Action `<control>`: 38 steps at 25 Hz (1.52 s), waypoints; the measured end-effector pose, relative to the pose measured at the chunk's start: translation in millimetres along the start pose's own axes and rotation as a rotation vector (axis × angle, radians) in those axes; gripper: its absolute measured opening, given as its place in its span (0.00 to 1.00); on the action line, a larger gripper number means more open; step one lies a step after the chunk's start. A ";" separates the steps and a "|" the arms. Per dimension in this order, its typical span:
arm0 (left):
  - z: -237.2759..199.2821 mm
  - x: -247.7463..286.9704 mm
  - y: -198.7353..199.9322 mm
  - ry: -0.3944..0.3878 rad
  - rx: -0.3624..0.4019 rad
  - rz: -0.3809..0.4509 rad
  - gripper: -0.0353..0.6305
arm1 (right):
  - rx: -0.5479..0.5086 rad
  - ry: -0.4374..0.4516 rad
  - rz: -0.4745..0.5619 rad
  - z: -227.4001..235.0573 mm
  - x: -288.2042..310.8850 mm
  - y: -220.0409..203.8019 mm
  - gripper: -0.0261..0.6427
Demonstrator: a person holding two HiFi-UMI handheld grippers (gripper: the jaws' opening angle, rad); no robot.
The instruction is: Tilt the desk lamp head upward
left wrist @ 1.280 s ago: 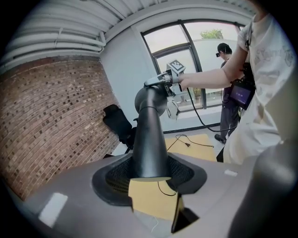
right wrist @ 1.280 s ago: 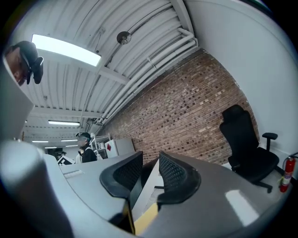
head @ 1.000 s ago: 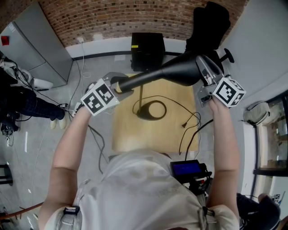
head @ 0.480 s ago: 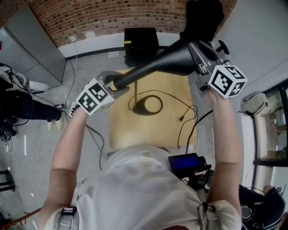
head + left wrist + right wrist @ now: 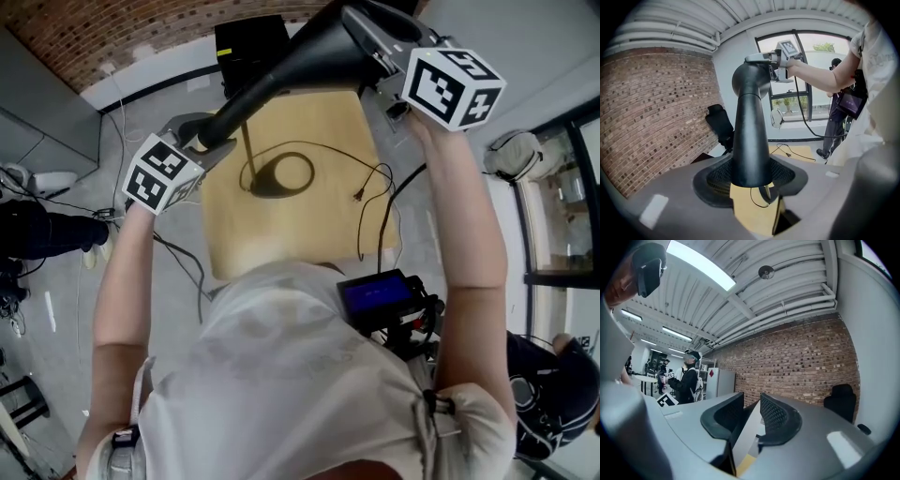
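Left tool (image 5: 750, 174) is clamped on the narrow end of the black desk lamp head (image 5: 749, 117), its ribbed pads pressed to either side of the cone. Right tool (image 5: 751, 406) pinches the thin rim at the head's wide mouth. Its jaws have just closed a little further, and a pale edge of that rim shows in the narrow gap between the pads.

In the head view the lamp head slants across the top of the picture, from the left tool up to the right one. Its wide end is the higher and nearer to the camera, and it hangs over the far part of the bench (image 5: 319, 122), a small one of light wood.

Below the narrow end a brass-coloured stem (image 5: 247, 155) goes down to the oval black base (image 5: 274, 178), which stands on the bench's left half. A black cord (image 5: 370, 183) loops loosely across the wood to the right of the base.

Past the bench's far edge a black box (image 5: 248, 42) sits on the grey floor, in front of a brick wall (image 5: 806, 362).
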State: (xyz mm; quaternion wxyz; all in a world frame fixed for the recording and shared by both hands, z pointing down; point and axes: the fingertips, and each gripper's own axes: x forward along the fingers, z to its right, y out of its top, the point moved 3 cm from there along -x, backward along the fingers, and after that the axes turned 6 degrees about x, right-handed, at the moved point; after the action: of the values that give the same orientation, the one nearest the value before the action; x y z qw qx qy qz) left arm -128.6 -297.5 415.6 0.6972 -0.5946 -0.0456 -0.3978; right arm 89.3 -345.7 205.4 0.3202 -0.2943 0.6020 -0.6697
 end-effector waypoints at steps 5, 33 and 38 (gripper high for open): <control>1.3 7.5 -1.6 -0.006 -0.020 0.010 0.38 | -0.040 0.015 0.001 -8.4 4.3 7.5 0.20; 11.5 27.7 1.6 0.007 -0.084 0.072 0.38 | -0.186 0.065 0.035 -53.5 12.6 37.8 0.20; 13.6 30.1 4.7 0.006 -0.090 0.078 0.38 | -0.193 0.065 0.043 -57.3 11.7 41.8 0.20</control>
State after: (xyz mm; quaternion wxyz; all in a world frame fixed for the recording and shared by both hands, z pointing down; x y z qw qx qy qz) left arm -99.7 -300.9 432.0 0.6849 -0.6256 -0.0022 -0.3735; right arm 40.5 -322.4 158.1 0.2852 -0.2887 0.6799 -0.6107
